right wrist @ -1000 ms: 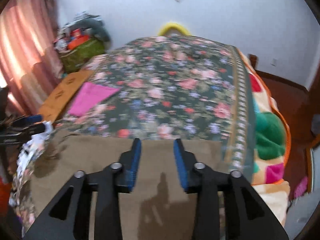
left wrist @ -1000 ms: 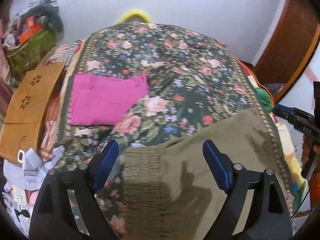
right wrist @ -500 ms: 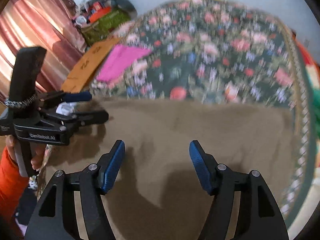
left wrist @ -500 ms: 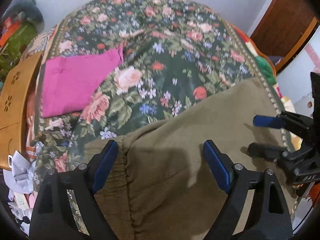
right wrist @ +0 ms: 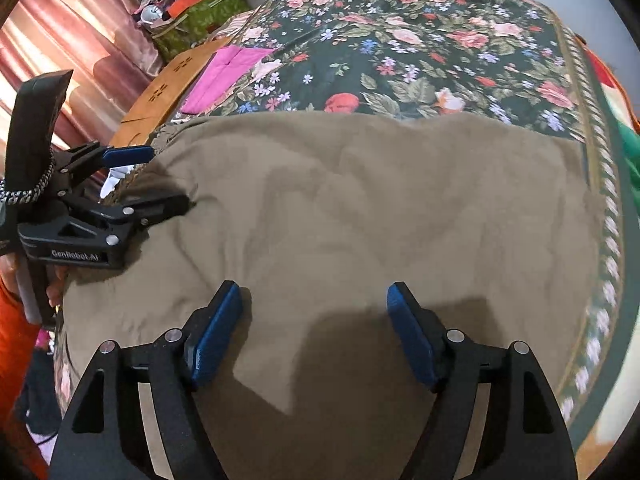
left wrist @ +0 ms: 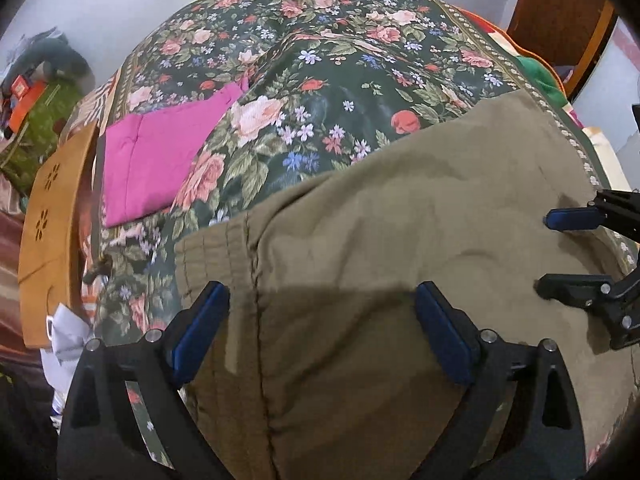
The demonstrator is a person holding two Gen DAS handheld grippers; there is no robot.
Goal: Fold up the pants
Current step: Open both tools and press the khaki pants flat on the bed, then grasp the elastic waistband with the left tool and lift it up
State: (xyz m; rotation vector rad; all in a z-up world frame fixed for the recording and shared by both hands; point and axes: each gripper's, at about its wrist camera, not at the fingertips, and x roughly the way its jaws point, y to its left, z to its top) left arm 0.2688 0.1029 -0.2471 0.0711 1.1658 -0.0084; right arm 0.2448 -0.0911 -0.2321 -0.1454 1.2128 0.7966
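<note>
Olive-brown pants (left wrist: 400,240) lie spread across the near part of a floral bedspread (left wrist: 340,60); their ribbed waistband (left wrist: 208,252) is at the left end. My left gripper (left wrist: 320,320) is open, jaws wide, just above the cloth near the waistband. My right gripper (right wrist: 314,320) is open above the pants (right wrist: 360,200) further right, holding nothing. The left gripper also shows in the right wrist view (right wrist: 160,178), and the right gripper shows in the left wrist view (left wrist: 548,252).
A folded magenta garment (left wrist: 160,152) lies on the bed's left side. A brown cardboard box (left wrist: 48,232) stands beside the bed on the left. A green bag with clutter (right wrist: 196,16) is at the far left. A wooden door (left wrist: 560,12) is at the right.
Both grippers have dropped closer to the pants. The right gripper's jaws opened from narrow to wide. The left gripper stayed open.
</note>
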